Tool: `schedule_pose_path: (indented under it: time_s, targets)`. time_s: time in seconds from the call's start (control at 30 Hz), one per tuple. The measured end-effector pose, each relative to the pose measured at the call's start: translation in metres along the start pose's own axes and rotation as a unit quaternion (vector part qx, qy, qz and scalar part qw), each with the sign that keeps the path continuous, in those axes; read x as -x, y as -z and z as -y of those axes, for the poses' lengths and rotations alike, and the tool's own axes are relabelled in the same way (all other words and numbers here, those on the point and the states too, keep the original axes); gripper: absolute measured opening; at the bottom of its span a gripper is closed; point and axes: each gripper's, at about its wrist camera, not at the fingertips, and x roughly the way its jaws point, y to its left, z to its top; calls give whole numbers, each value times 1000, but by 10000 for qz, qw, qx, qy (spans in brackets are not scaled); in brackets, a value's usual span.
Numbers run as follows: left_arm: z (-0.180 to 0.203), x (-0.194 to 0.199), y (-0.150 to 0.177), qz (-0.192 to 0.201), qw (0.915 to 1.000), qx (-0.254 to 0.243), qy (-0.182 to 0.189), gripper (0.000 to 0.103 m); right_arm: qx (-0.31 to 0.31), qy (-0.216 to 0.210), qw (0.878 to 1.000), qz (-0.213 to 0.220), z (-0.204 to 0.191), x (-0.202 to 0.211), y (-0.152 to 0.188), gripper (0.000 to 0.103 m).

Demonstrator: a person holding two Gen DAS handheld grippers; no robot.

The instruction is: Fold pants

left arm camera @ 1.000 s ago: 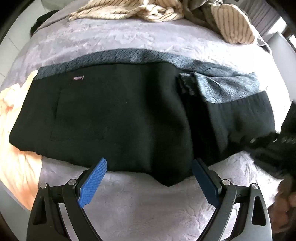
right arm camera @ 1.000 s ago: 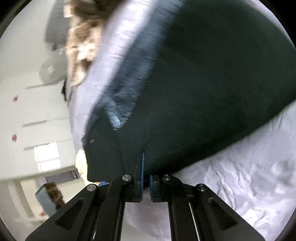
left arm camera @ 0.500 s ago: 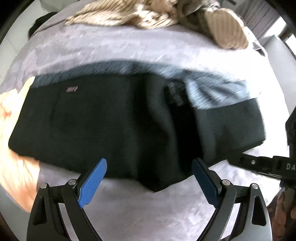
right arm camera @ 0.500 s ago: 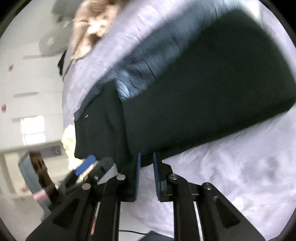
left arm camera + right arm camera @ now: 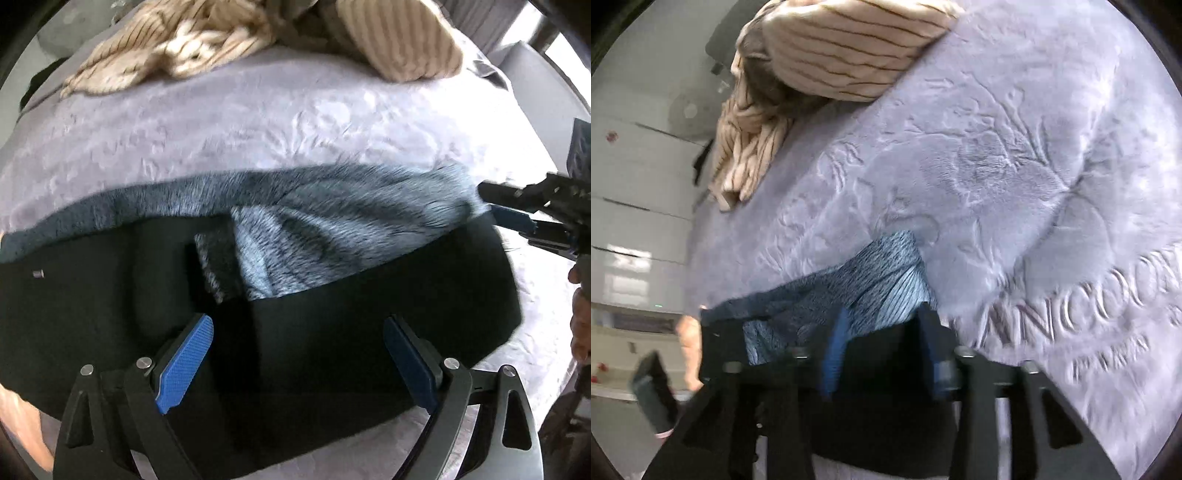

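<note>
The black pants (image 5: pixel 303 332) lie folded across the lilac blanket (image 5: pixel 258 122), with the grey fleece lining (image 5: pixel 332 236) showing along the far edge. The left gripper (image 5: pixel 297 363) hangs above the near part of the pants with its jaws wide open and holds nothing. The right gripper (image 5: pixel 882 354) is at the 3 o'clock end of the pants, its jaws open around the edge there. A striped beige cloth (image 5: pixel 177 48) lies at 12 o'clock.

Black pants (image 5: pixel 332 332) folded flat; grey fleece lining exposed
</note>
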Motion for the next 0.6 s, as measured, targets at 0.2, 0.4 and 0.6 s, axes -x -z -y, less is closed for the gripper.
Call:
schedule_pose_path:
  time_s: [0.2, 0.4, 0.6]
  targets:
    - [-2, -17, 5, -74, 9996, -165, -226, 95, -511, -385, 9973, -373, 15, -25, 5, 52]
    - [-3, -14, 10, -127, 9992, -285, -263, 95, 555, 716, 9951, -389, -34, -32, 27, 70]
    - [-12, 16, 23, -122, 9989, -308, -329, 95, 949, 1520, 9833, -311, -67, -20, 47, 73]
